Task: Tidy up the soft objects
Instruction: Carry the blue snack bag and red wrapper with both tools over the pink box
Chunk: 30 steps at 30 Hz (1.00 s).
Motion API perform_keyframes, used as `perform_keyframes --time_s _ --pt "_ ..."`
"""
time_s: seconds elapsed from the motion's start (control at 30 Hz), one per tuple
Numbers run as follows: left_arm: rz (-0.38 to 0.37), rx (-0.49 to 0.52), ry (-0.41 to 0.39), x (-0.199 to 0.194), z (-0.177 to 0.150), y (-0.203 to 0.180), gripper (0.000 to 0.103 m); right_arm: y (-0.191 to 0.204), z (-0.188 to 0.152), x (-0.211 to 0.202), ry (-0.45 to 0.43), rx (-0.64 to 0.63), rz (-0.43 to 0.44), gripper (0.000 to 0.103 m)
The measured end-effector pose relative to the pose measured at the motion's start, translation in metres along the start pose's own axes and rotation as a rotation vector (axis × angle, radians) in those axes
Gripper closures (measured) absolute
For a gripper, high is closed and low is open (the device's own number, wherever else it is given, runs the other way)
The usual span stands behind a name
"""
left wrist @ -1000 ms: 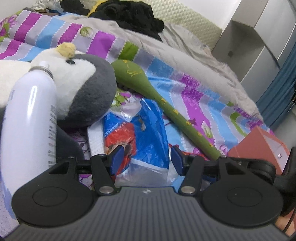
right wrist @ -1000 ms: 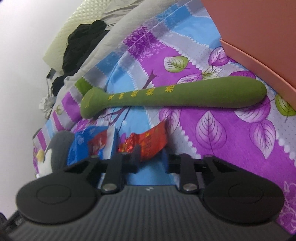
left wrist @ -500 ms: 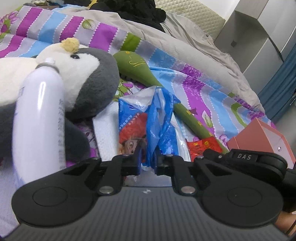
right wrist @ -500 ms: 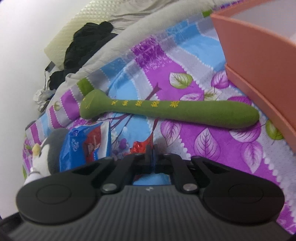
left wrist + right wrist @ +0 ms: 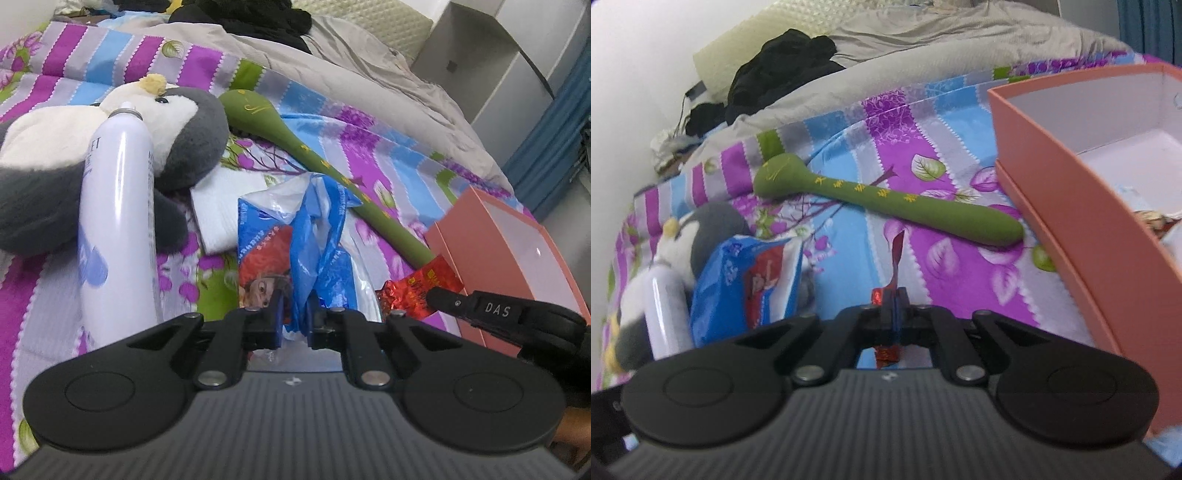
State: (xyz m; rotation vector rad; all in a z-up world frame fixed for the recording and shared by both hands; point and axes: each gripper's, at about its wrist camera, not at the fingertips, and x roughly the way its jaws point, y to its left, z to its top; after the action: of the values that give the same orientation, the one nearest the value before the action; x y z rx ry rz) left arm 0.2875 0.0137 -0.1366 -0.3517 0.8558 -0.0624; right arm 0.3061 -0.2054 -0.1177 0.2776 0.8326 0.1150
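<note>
My left gripper is shut on the crumpled edge of a blue and red plastic packet, lifted off the bedspread; the same packet shows at lower left in the right wrist view. My right gripper is shut on a thin red foil wrapper, seen edge-on; the wrapper also appears beside the right gripper's black fingers in the left wrist view. A plush penguin, a green long-handled soft toy and a folded white cloth lie on the bed.
A white spray bottle leans against the penguin. An open salmon-pink box stands at right, with some items inside. The striped floral bedspread covers the bed; black clothes and a grey blanket lie beyond. Grey cabinet at far right.
Both grippers closed, the left on the blue packet, the right on the red wrapper, and both rose with them. The right gripper rolled and now faces the pink box more.
</note>
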Motion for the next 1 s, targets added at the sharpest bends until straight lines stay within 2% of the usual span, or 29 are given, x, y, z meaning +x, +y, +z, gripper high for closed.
perform_keyframes --time_s 0.3,0.57,0.73,0.83,1.0 --pt "-0.003 0.033 0.03 -0.045 -0.044 -0.01 0.089 -0.005 -0.028 -0.059 -0.01 -0.08 -0.035 0.099" --pt "-0.014 0.042 0.06 -0.071 -0.075 -0.018 0.089 -0.009 -0.063 -0.095 0.014 -0.122 -0.04 0.099" --pt "-0.022 0.085 0.074 -0.082 -0.071 -0.032 0.089 -0.008 -0.069 -0.111 0.01 -0.142 -0.025 0.099" --pt "-0.005 0.133 0.06 -0.087 -0.058 -0.049 0.089 -0.005 -0.062 -0.119 -0.005 -0.167 -0.014 0.099" --pt "-0.039 0.159 0.056 -0.093 -0.035 -0.079 0.089 -0.002 -0.039 -0.132 -0.049 -0.214 -0.005 0.099"
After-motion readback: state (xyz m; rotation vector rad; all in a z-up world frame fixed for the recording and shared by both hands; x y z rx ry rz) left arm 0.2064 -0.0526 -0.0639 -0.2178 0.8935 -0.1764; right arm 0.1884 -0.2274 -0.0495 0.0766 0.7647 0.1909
